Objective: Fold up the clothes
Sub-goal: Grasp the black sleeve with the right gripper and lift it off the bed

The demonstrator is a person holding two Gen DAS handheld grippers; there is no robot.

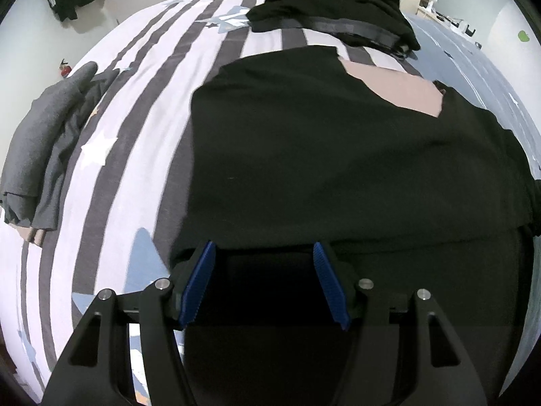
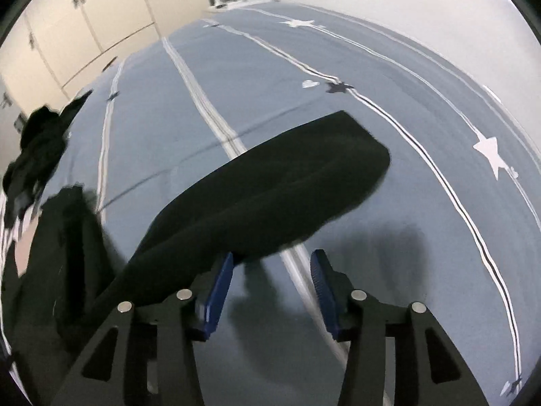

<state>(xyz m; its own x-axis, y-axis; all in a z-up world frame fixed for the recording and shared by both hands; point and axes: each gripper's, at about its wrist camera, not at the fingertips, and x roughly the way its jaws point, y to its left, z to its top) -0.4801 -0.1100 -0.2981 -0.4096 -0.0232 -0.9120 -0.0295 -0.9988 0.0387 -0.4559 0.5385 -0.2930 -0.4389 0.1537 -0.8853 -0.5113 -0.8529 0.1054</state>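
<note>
Black garment (image 1: pixel 338 155) spread flat on the striped bed (image 1: pixel 142 108) for folding, its sleeve (image 2: pixel 270 196) lying out to the right over the blue cover. Left gripper (image 1: pixel 263 280) hangs released above the near hem; right gripper (image 2: pixel 272 291) stands released, nothing between its pads, sleeve just beside its left pad. No legible writing or labels.

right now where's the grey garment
In the left wrist view the grey garment lies crumpled at the far left edge of the striped bedspread, well left of the spread black garment.
</note>
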